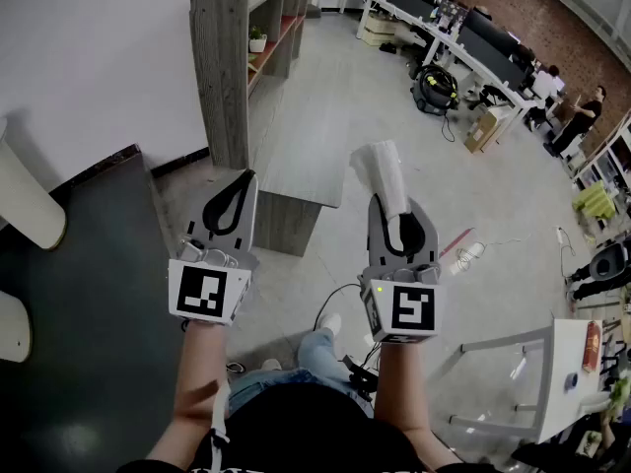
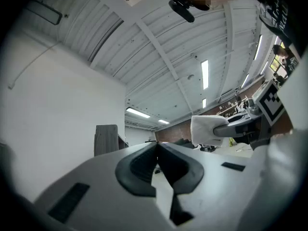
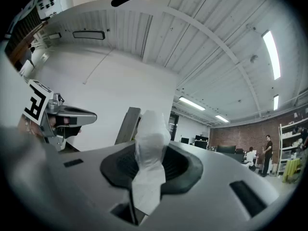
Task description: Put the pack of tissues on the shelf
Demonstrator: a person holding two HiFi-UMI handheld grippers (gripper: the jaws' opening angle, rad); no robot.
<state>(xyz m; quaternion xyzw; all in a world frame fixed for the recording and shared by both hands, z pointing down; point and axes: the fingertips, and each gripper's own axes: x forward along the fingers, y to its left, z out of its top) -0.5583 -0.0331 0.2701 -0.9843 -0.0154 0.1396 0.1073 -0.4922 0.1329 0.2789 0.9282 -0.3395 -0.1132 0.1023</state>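
Note:
A white pack of tissues [image 1: 383, 175] sticks up from my right gripper [image 1: 397, 227], whose jaws are shut on it. In the right gripper view the pack [image 3: 150, 153] rises between the dark pads and is pinched narrow at their level. My left gripper [image 1: 233, 203] is held beside it at the same height, shut with nothing between its pads [image 2: 156, 163]. The grey wooden shelf unit [image 1: 237, 62] stands ahead against the white wall. The pack [image 2: 208, 129] also shows at the right in the left gripper view.
A low grey platform [image 1: 296, 180] lies just past both grippers at the shelf's foot. A small potted plant [image 1: 257, 39] sits on a shelf board. Desks with monitors [image 1: 463, 37], a vacuum [image 1: 434, 89], a cardboard box [image 1: 482, 129] and people stand at the far right. Cables trail on the floor.

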